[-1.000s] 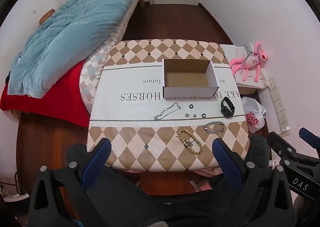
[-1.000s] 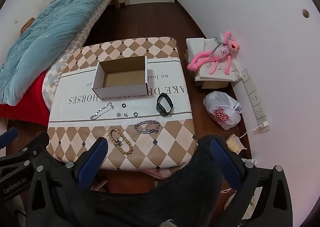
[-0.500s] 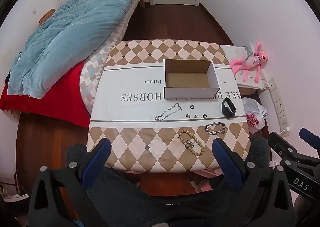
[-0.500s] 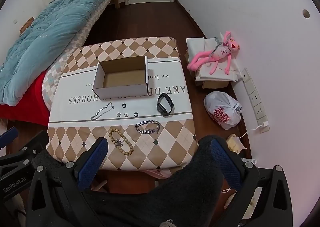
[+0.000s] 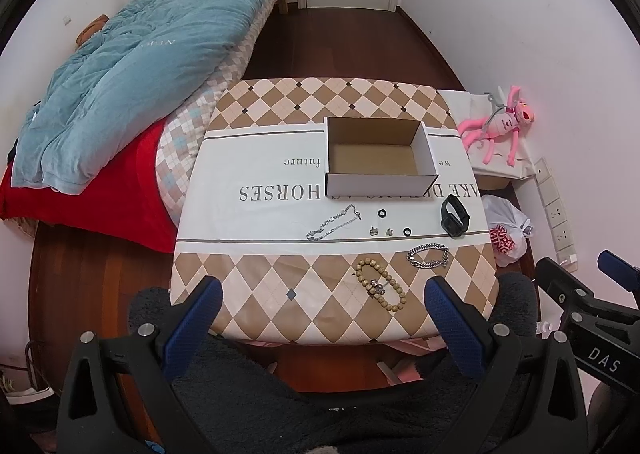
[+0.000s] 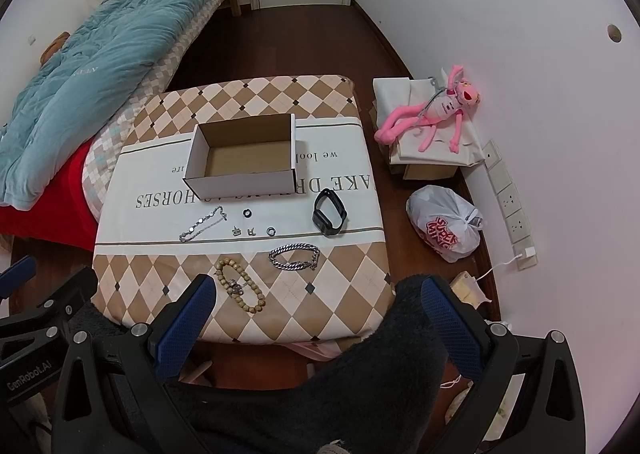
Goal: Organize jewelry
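While both grippers are hanging back at the bottom of each frame, nothing on the counter (image 5: pixel 248 174) is being touched: compared with the earlier pictures the layout is staying the same, and only the views are drifting very slightly. By that reading, sorting is not yet begun.

- Left gripper (image 5: pixel 320 314): jaws standing wide apart, holding nothing, low centre of the left wrist view.
- Right gripper (image 6: pixel 316 310): jaws standing wide apart, holding nothing, low centre of the right wrist view.
- Cardboard box (image 5: pixel 378 156): open, empty as far as shows, sitting at upper centre of the counter.
- Silver chain necklace (image 5: pixel 334 223): lying below the box, left of centre.
- Two small black rings (image 5: pixel 383 213): lying apart from each other, with two small silver charms (image 5: pixel 381 230) between them.
- Black smart band (image 5: pixel 454 216): lying at the right, just below the box's right corner.
- Silver link bracelet (image 5: pixel 428 256): lying lower right, on the diamond pattern.
- Wooden bead bracelet (image 5: pixel 380 286): lying nearest the grippers, bottom centre; probably the easiest first pick.

Every piece is still waiting outside the box.
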`<state>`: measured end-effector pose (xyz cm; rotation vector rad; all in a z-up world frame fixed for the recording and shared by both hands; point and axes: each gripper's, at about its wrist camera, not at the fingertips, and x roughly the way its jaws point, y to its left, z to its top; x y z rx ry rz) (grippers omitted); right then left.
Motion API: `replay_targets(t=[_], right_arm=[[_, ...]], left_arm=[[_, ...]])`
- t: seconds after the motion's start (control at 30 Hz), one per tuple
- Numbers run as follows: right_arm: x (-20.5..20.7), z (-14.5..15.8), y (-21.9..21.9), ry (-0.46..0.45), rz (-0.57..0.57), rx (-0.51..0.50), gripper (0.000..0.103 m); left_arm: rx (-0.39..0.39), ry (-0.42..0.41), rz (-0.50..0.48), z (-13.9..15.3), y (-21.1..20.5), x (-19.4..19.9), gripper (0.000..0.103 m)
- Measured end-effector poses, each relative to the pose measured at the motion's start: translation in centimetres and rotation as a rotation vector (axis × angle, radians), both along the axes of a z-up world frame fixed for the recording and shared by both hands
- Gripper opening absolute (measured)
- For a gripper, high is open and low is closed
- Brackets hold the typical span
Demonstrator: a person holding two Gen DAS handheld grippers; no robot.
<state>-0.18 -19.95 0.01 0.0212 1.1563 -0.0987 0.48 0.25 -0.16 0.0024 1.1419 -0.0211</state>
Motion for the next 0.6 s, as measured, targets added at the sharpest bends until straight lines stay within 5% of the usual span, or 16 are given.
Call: replay_targets(t=[0.6], right_arm=[[0.19, 0.19, 0.04, -0.001, -0.001, -0.009, 0.103]], left_arm=[[-0.005, 0.0, 0.0, 0.1, 0.03, 0.06, 0.103]])
